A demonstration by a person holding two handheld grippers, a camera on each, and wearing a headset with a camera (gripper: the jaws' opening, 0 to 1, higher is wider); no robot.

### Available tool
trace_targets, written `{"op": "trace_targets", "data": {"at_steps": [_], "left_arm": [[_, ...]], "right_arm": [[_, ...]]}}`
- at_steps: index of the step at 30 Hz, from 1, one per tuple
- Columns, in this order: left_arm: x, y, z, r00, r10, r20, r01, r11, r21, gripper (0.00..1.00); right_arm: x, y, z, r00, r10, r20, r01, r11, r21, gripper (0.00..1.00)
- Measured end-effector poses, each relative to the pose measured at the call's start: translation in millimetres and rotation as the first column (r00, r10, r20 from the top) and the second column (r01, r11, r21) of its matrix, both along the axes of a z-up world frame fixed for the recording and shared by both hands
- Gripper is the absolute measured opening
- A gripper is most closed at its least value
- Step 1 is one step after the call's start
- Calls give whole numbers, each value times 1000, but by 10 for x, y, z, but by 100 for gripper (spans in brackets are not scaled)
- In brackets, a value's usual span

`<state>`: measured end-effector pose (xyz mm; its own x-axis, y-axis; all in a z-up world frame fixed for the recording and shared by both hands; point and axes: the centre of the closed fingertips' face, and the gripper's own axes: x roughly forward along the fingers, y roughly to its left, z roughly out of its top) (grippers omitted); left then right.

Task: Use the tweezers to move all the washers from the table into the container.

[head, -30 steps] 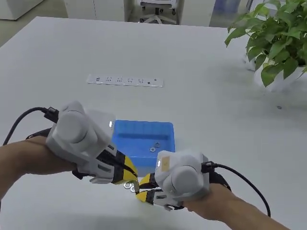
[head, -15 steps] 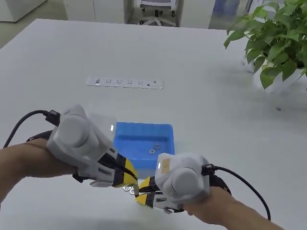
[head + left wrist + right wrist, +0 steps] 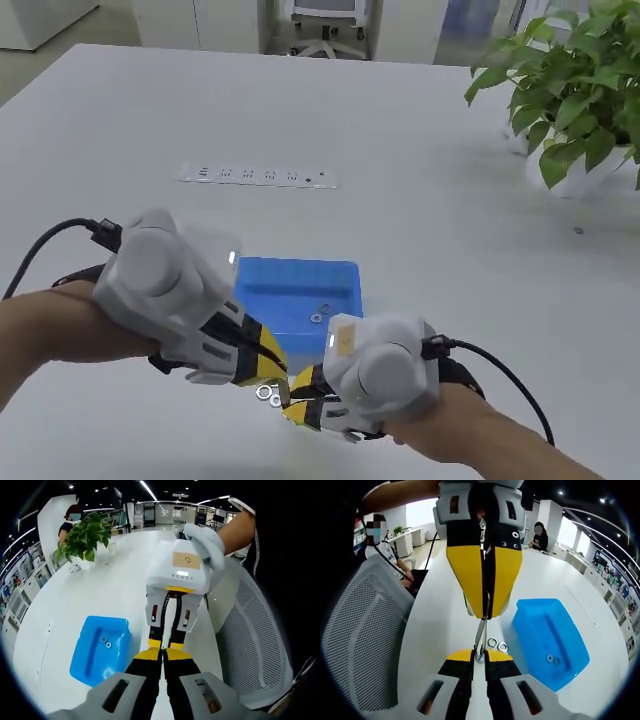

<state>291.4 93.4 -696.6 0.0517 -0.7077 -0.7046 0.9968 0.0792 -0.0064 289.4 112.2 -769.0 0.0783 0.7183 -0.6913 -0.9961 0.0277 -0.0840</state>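
Note:
My left gripper (image 3: pixel 270 362) and right gripper (image 3: pixel 295 398) meet tip to tip just in front of the blue container (image 3: pixel 295 267). In the right gripper view, the left gripper (image 3: pixel 484 615) comes down from above, shut on thin metal tweezers (image 3: pixel 481 632). The tweezers' lower end sits between my right gripper's (image 3: pixel 480 656) closed yellow tips. Two washers (image 3: pixel 497 644) lie on the white table right beside the tweezers' tips, also seen as washers (image 3: pixel 268 394) in the head view. Two more washers (image 3: pixel 320 313) lie inside the container.
A white power strip (image 3: pixel 255 176) lies further back on the table. A potted plant (image 3: pixel 570 100) stands at the far right. A mesh office chair (image 3: pixel 250 645) is at the table's near edge. Cables trail from both grippers.
The head camera has shifted slightly. Both grippers stay together over the loose washers, with hardly any movement.

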Motion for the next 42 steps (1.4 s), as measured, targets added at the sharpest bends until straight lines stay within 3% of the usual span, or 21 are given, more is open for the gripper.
{"op": "trace_targets", "data": {"at_steps": [17,35,42], "left_arm": [[62,-41,245,1000,-12,14,12,1000,-12,5],[321,-71,485,997,-20,70,22,1000,-22,5],[484,-68,547,995,-19,96,21,1000,-23,5]], "right_arm": [[112,-19,227,1000,0,10,0,1000,2,9],[427,-65,478,998,-23,57,22,1000,12,9],[597,-60,538,997,-29,78,28,1000,15,9]]}}
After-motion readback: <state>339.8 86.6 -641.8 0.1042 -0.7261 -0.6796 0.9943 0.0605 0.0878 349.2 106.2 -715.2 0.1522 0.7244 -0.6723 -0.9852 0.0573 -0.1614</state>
